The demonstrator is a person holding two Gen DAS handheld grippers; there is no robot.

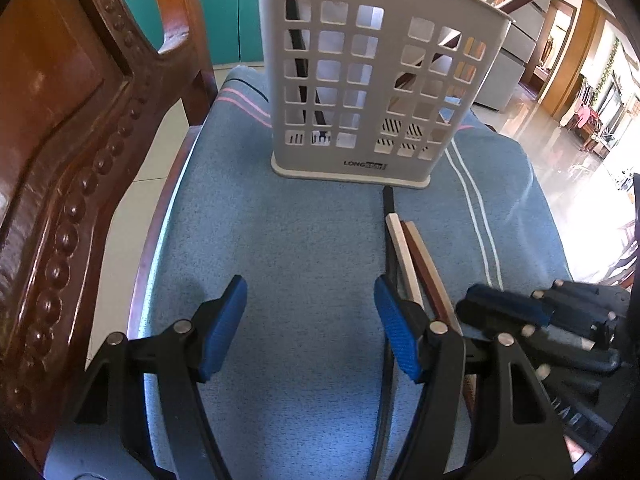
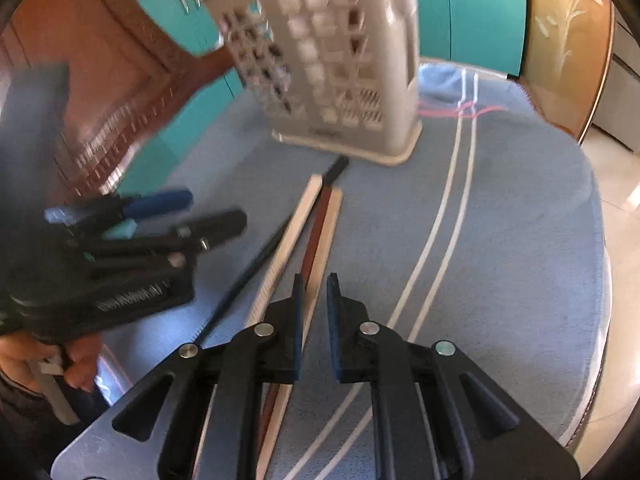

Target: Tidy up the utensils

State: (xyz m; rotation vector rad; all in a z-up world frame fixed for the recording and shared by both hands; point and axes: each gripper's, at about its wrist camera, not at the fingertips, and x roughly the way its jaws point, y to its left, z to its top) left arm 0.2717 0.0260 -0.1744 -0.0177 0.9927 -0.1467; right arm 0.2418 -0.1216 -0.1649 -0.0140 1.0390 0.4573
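The left gripper (image 1: 310, 328) hangs low over the blue towel-like cloth (image 1: 304, 240) with its blue-padded jaws spread wide and nothing between them; just to its right lie the long chopsticks (image 1: 416, 256), one pale wood, one reddish brown, one black, side by side and pointing toward the holder; the right gripper (image 2: 314, 328) sits over the near ends of those sticks, its jaws nearly together with a narrow gap, and a pale stick runs up through that gap, though I cannot tell whether the pads actually touch it. Beyond the far tips of the chopsticks stands the upright grey plastic utensil holder with square cut-outs (image 1: 368, 80), its base on the cloth-covered desk (image 2: 560, 240); a dark stick already leans inside its left compartment. A carved reddish wooden chair back (image 1: 68, 140) rises at the left, with teal cabinet doors (image 1: 224, 8) behind.
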